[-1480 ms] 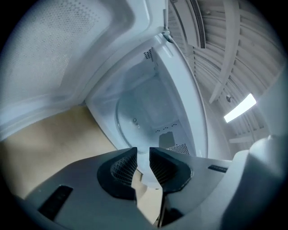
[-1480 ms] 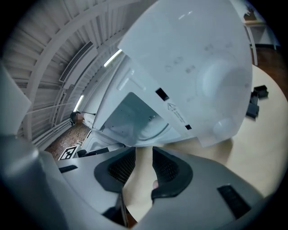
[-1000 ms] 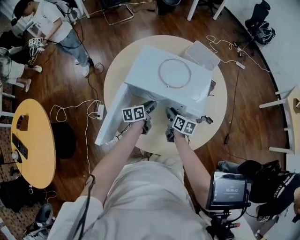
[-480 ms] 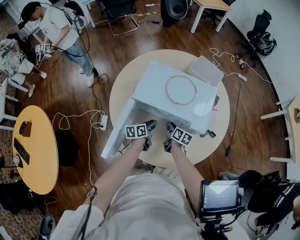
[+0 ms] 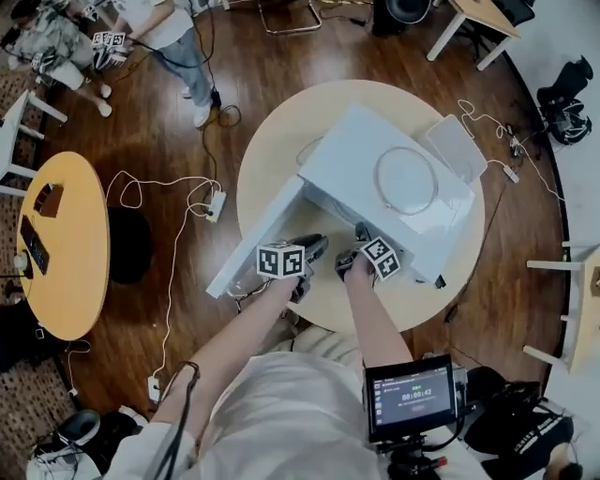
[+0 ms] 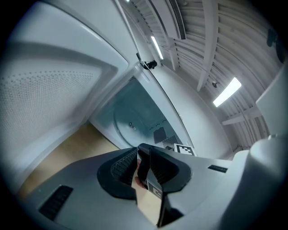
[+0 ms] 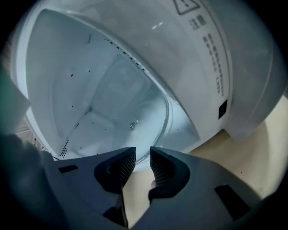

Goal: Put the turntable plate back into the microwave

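A white microwave (image 5: 375, 159) stands on a round wooden table (image 5: 272, 150) with its door (image 5: 258, 239) swung open to the left. Inside, in both gripper views, a round glass turntable plate (image 7: 112, 103) (image 6: 130, 123) lies on the oven floor, its centre hub showing through. A round ring-like thing (image 5: 406, 181) lies on the microwave's top. My left gripper (image 5: 314, 246) (image 6: 138, 155) is before the open mouth, fingertips together, holding nothing. My right gripper (image 5: 359, 234) (image 7: 142, 157) hangs beside it at the plate's near edge, open, with nothing between its pads.
A flat white box (image 5: 457, 148) lies on the table behind the microwave. Cables and a power strip (image 5: 217, 204) trail over the wooden floor. A yellow oval table (image 5: 61, 244) stands at the left, a person (image 5: 169, 28) at the top left, a screen on a stand (image 5: 411, 396) by my right side.
The right gripper has sunk in front of the microwave's mouth and rolled. The left gripper has shifted a little. My head has moved, so the microwave sits further right in the view.
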{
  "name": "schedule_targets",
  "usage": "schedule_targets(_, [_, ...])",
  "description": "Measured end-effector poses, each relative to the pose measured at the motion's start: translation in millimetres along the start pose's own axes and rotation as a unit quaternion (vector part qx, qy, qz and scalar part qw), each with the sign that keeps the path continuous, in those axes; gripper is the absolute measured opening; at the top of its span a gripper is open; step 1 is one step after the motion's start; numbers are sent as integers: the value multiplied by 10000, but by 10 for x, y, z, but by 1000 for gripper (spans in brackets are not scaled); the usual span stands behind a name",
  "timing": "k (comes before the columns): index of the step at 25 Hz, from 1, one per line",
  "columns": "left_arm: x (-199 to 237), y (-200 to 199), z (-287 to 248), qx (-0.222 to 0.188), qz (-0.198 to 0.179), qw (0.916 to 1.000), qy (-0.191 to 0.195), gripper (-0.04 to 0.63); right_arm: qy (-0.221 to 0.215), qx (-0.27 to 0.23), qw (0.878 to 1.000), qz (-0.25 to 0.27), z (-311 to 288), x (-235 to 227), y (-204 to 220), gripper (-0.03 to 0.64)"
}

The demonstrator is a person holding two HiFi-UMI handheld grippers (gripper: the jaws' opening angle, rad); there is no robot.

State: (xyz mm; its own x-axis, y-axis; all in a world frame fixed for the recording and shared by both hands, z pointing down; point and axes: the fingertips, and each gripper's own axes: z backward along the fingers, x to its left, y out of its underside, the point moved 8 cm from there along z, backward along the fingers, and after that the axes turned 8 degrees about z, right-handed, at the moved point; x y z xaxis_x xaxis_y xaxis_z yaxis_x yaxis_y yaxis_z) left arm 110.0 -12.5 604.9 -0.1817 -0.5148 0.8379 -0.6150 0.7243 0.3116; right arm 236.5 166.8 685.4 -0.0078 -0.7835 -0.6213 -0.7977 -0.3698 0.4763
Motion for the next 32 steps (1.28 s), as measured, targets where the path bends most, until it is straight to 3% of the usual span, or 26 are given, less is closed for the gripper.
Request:
schedule_targets(5, [60,-94,-22,-327,431,9984,177,69,119,-110,9987,-492,-160,62,-106,98])
schedule_targets(10, [305,-218,24,-526,526,9964,404,69,-50,-520,9932,-1044,-310,134,-107,97])
schedule_targets(12, [393,-142,79,-714,761,9937,412,68,-3,-463,9945,-940,-317,133,-125,90])
schedule_targets(14, [562,-47,194,-852,904,9913,432,68,-3,-496,9956,-799,-320,126,-19,3])
schedule_targets(20, [850,114,373,-1186,1083,9857,508,68,-594,-240,9977,-203,-467,493,180,3])
schedule_targets(24, [902,167,389,-1264,1094,9845,534,69,-198,-186,9992,276,-359,494,260,5])
schedule_targets(27, [914,186,403,-1266,1052,9848,562,69,276,-490,9959,709,-252,460,222,141])
schedule_targets(29, [932,200,402,-1242,1000,9856,556,68,662,-630,9908,1000,-225,410,178,160])
schedule_targets(32, [999,191,387,-1254,1004,9855,544,69,911,-611,9878,1106,-332,314,185,160])
